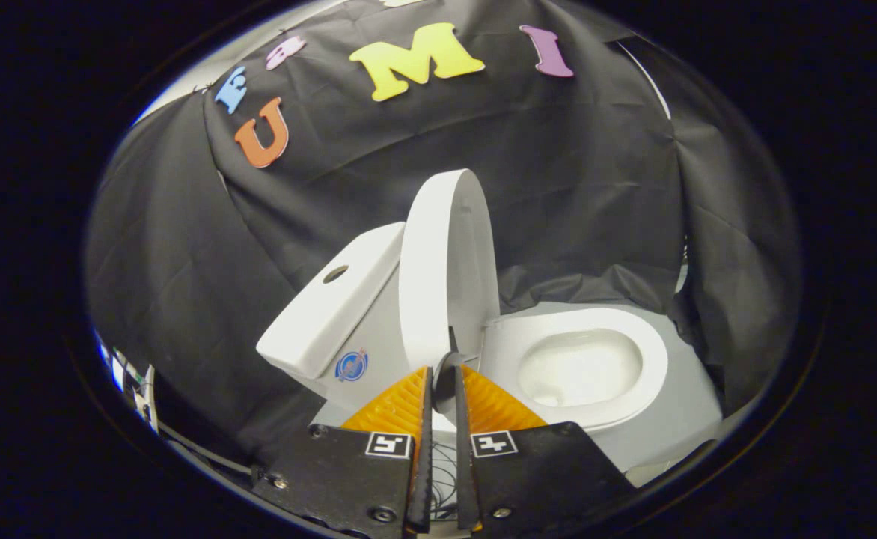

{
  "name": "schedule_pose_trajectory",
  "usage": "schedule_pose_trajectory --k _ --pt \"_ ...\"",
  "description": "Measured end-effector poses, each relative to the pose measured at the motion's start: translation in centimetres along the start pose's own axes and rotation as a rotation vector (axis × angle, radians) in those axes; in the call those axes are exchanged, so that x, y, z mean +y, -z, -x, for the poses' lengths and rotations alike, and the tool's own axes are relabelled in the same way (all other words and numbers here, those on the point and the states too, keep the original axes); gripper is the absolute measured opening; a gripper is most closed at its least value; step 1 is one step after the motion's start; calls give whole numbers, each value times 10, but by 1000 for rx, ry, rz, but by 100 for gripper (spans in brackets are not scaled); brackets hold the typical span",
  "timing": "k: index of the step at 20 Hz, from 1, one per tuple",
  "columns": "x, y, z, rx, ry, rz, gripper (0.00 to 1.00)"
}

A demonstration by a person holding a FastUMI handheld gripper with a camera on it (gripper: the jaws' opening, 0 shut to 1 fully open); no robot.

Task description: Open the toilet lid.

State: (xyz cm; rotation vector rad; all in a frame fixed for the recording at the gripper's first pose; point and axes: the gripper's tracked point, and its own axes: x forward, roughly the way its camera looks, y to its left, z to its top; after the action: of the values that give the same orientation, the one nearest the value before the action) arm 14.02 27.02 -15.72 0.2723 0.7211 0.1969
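We find the white plastic toilet lid (447, 262) raised upright — leaning back by the white ceramic tank (334, 311), just ahead of the tongs (442, 374). The tongs stand narrow, nearly closed, gripping nothing we can confirm. The white oval bowl (584, 367) lies exposed beside them on the pale floor (678, 419).

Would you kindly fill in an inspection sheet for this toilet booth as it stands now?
Surface: pale grey floor under the toilet.
Job's things: white plastic toilet lid raised upright against the white cistern; white bowl and seat exposed.
Clutter: nothing seen.
Grippers: gripper nearly closed, fingertips at the lid's lower edge near the hinge; whether they press on it cannot be told.
Cables: thin dark cable beside the gripper body.
Surroundings: black cloth wall behind the toilet.
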Motion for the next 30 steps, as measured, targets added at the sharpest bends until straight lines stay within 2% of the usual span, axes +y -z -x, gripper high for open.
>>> schedule_pose_trajectory --k 13,30 --pt "44 7 -17 6 3 120 17" --pt "75 15 -32 21 -11 187 18"
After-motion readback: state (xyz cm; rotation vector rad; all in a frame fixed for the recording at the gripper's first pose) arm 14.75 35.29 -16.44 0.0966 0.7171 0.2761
